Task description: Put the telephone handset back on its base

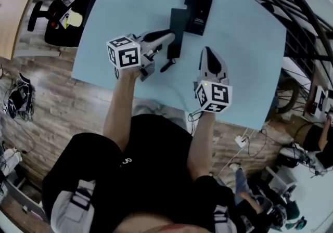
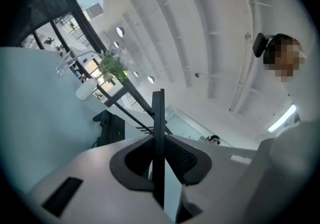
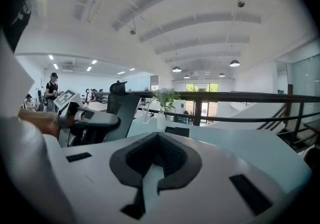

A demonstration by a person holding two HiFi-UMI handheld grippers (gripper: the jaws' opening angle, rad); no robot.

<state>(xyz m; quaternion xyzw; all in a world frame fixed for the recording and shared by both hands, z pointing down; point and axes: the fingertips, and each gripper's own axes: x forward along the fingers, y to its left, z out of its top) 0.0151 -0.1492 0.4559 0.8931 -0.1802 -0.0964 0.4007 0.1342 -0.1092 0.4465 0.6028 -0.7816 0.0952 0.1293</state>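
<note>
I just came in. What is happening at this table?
A person works with two handheld grippers over a blue table. The left gripper is clamped on the dark handset, next to the black base and not yet seated on it. The right gripper is shut and empty, off to the side.

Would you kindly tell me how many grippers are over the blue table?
2: the left gripper, jaws clamped on the handset near the base; the right gripper, jaws empty, to its right. None seems hidden.
</note>
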